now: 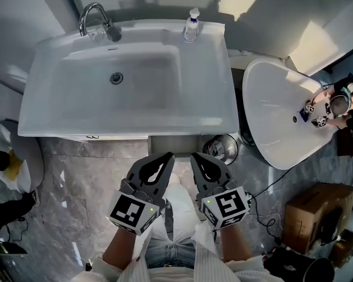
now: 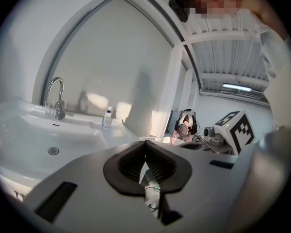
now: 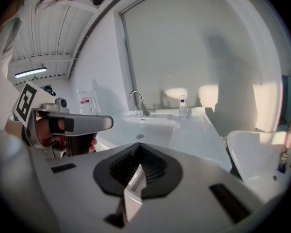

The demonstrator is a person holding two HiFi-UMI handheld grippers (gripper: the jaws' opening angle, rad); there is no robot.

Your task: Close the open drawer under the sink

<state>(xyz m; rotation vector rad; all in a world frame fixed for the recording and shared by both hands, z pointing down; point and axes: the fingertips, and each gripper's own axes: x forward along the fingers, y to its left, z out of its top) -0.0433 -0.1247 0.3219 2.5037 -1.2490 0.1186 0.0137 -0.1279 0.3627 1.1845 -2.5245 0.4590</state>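
I held two tongs side by side over my lap, at the near edge of one white rectangular sink [image 1: 212, 107]. My left tongs [image 1: 166, 157] were closed tip to tip with nothing between the ribbed black pads [image 2: 131, 166]. My right tongs [image 1: 195, 157] were closed and empty in the same way, their tips meeting in the right gripper view [image 3: 138, 147]. Each carried one black-and-white marker cube, the left cube [image 1: 132, 211] and the right cube [image 1: 226, 207], both on the near side, by my hands.

The drawer under the sink [image 1: 185, 144] showed only as a narrow grey strip coming out from below the sink's near rim, right of its middle. It lay just beyond both pairs of tips. I could not tell whether they touched it, nor how far out it stood.

On the sink I counted one curved chrome faucet [image 1: 94, 17] at the far left corner and one round drain [image 1: 116, 78] in the basin. One small clear bottle with a blue label [image 1: 192, 27] stood upright on the far rim, towards the right.

To the right of the sink stood one white oval bowl [image 1: 276, 122], with one round shiny metal bin [image 1: 222, 148] on the floor between them. One brown cardboard box [image 1: 317, 207] sat on the grey marbled floor [image 1: 76, 187] at the near right.
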